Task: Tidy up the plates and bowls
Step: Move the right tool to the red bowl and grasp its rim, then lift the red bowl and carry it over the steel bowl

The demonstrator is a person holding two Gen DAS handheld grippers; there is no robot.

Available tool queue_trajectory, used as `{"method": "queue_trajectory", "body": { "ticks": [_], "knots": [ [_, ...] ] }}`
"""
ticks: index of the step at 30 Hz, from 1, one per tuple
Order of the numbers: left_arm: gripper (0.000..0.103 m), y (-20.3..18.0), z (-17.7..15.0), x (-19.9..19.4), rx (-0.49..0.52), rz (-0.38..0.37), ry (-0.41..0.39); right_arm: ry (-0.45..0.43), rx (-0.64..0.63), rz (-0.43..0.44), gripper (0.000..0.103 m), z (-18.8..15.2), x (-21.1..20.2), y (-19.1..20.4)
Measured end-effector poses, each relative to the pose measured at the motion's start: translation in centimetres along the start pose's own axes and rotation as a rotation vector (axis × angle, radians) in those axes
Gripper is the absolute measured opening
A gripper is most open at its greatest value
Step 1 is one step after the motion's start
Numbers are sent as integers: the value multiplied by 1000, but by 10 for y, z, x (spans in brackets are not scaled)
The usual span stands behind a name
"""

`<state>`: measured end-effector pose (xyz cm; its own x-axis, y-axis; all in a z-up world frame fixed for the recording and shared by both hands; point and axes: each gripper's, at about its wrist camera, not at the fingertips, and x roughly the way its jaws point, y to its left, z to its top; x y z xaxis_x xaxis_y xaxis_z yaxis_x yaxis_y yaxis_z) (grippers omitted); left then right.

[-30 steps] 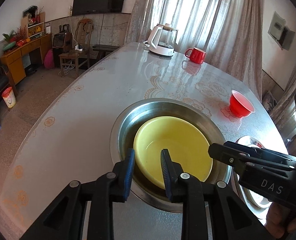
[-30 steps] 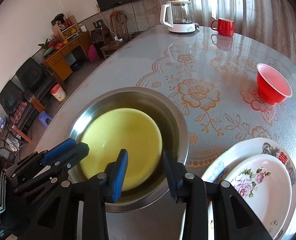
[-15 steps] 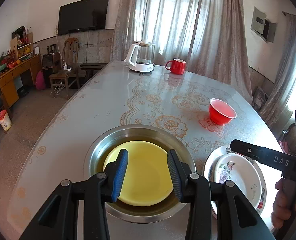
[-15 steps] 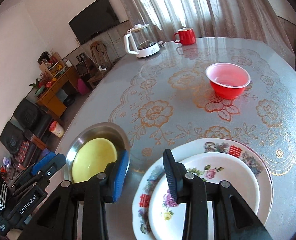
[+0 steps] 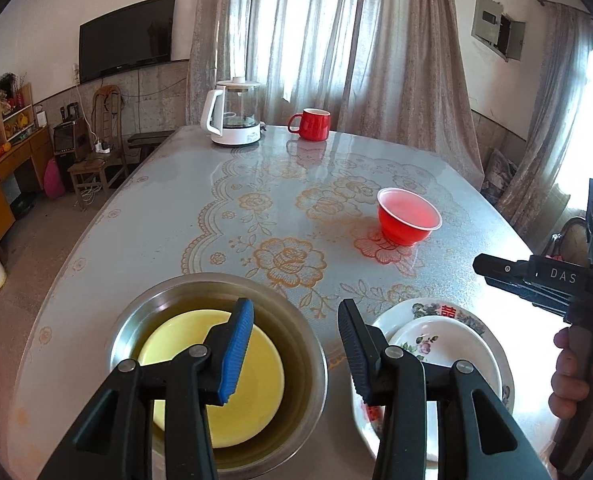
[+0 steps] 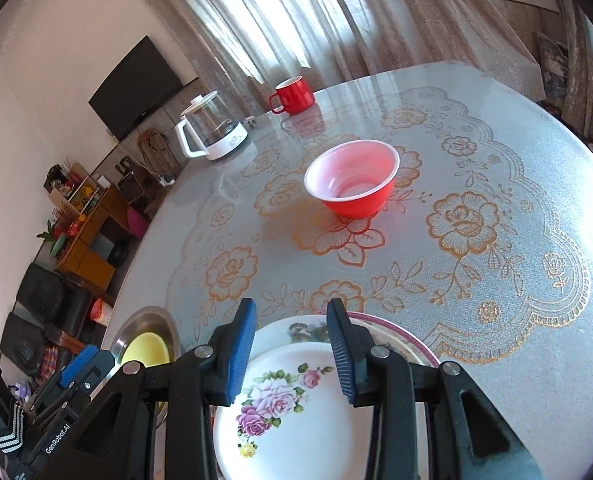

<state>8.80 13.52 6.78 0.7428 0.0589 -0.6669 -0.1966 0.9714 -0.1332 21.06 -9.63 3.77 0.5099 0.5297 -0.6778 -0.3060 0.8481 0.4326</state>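
The table (image 5: 168, 216) bears a steel basin (image 5: 296, 332) at near left with a yellow bowl (image 5: 200, 364) inside; just right, 2 stacked floral plates (image 6: 308, 412); farther off, a red bowl (image 5: 409, 218); the left gripper (image 5: 296, 344) hangs above the basin's right rim, jaws opening, nothing between; the right gripper (image 6: 290, 350) hangs over the plates, jaws apart, empty.
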Motion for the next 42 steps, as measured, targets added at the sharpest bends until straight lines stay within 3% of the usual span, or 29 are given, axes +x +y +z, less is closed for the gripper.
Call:
{"method": "queue_trajectory", "body": {
  "ticks": [14,16,18,22,32,39,42],
  "knots": [
    [45,-30,41,64,-71,-136,158,2,144,-14,36,39,22,-54],
    [41,-37,49,74,-75,-154,178,6,161,-16,31,46,30,-60],
    [34,-44,55,85,-69,-152,193,8,176,-22,27,53,38,-64],
    [31,-57,69,107,-63,-159,212,19,192,-27,18,67,56,-71],
    [31,-82,107,166,-106,-182,253,12,257,-72,18,104,95,-92],
    [31,-94,118,201,-117,-181,275,36,259,-70,18,111,115,-97],
    [26,-97,121,217,-116,-194,290,48,253,-79,11,114,123,-98]
  ]
}}
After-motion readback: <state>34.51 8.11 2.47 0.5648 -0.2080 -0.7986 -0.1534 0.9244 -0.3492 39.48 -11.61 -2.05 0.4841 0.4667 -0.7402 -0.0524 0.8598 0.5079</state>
